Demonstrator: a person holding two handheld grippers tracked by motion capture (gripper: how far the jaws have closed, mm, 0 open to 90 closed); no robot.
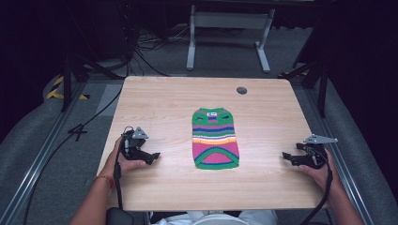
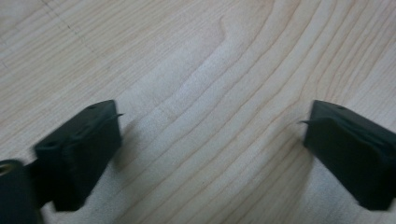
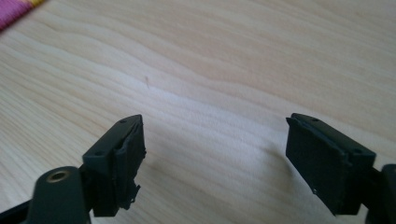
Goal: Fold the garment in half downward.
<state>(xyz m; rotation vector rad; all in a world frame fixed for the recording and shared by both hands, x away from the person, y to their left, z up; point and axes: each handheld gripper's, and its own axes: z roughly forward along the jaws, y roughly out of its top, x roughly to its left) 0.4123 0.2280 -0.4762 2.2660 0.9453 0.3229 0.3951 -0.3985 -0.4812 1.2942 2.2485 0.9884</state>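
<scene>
A small striped knitted sweater (image 1: 215,138), green, pink, blue and yellow, lies flat at the middle of the wooden table (image 1: 164,103). My left gripper (image 1: 152,157) rests on the table to its left, jaws wide apart over bare wood (image 2: 210,121). On the sweater's right, near the table's edge, my right gripper (image 1: 287,156) also stands open, nothing between its jaws (image 3: 215,126). A pink corner of the sweater (image 3: 14,11) shows at the top left of the right gripper view.
A round grey cable hole (image 1: 241,90) sits in the table near its far edge. Beyond the table stand a white frame (image 1: 227,28) and cables on a grey floor. Black stands flank both sides.
</scene>
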